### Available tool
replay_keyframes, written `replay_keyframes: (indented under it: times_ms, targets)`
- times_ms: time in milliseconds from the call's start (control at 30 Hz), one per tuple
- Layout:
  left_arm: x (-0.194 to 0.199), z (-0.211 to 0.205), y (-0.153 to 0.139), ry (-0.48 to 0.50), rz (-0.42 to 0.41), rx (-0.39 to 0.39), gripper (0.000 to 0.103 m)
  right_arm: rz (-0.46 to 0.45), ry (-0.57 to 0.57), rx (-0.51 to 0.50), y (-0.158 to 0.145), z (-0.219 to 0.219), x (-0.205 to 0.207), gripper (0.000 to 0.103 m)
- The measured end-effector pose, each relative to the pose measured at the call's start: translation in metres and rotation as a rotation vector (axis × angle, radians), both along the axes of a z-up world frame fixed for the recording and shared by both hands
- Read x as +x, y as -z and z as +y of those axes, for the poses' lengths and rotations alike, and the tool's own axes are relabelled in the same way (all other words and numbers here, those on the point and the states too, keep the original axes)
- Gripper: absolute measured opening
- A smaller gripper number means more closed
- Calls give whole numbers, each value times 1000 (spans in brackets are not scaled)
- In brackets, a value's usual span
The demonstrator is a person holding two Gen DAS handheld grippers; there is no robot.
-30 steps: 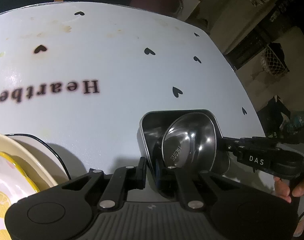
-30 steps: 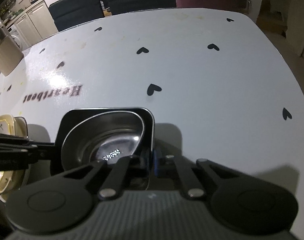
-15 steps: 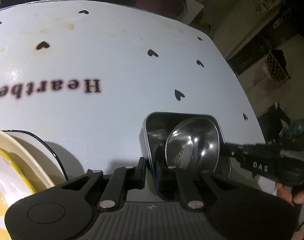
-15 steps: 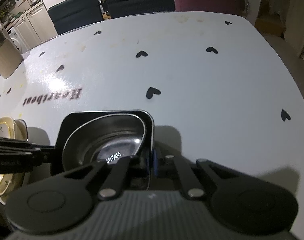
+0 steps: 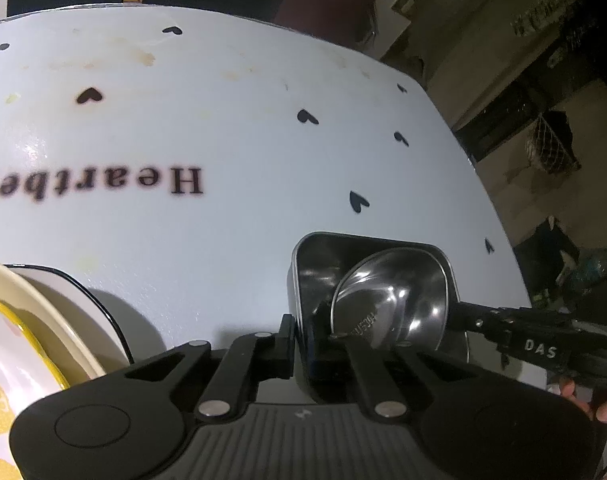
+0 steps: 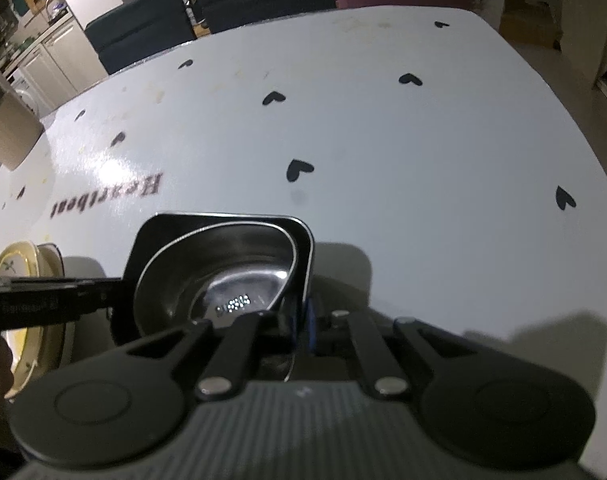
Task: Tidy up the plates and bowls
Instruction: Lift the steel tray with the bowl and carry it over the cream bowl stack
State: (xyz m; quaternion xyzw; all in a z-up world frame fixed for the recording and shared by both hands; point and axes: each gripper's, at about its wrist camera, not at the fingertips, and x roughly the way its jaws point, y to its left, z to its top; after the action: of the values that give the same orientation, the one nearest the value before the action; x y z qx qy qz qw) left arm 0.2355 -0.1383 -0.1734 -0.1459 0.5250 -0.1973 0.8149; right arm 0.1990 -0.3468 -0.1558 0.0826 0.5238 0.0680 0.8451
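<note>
A square steel dish [image 5: 323, 268] [image 6: 151, 232] sits low over the white table, with a smaller rounded steel bowl [image 5: 403, 300] [image 6: 207, 272] lying tilted inside it. My left gripper [image 5: 301, 340] is shut on the dish's left wall, one finger outside and one inside. My right gripper [image 6: 302, 320] is shut on the opposite wall, where the inner bowl's rim lies against it. Each gripper shows in the other's view: the right gripper [image 5: 453, 316] and the left gripper [image 6: 117, 292]. Whether the dish touches the table I cannot tell.
A stack of plates [image 5: 35, 312] [image 6: 19, 264], cream and lemon-patterned, stands just left of the dish. The table [image 5: 223, 128] carries black hearts and a printed word. Dark chairs [image 6: 143, 32] line its far edge; a brown box [image 6: 7, 136] sits far left.
Both grippers keep their hold on the dish. The views have shifted only slightly; the dish and the plates stay where they were.
</note>
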Motion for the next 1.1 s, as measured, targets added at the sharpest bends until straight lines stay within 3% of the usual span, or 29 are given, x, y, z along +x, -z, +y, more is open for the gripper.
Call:
replay_keyframes:
  times_ms: [633,1100]
  targets:
    - [-24,53,-66,-78,-131,-181,5,-173,93,214,-51,-11,-27,6]
    - [-71,120,-97,-168,-233,-220,5,-298,63,324,-82,43,-44,6]
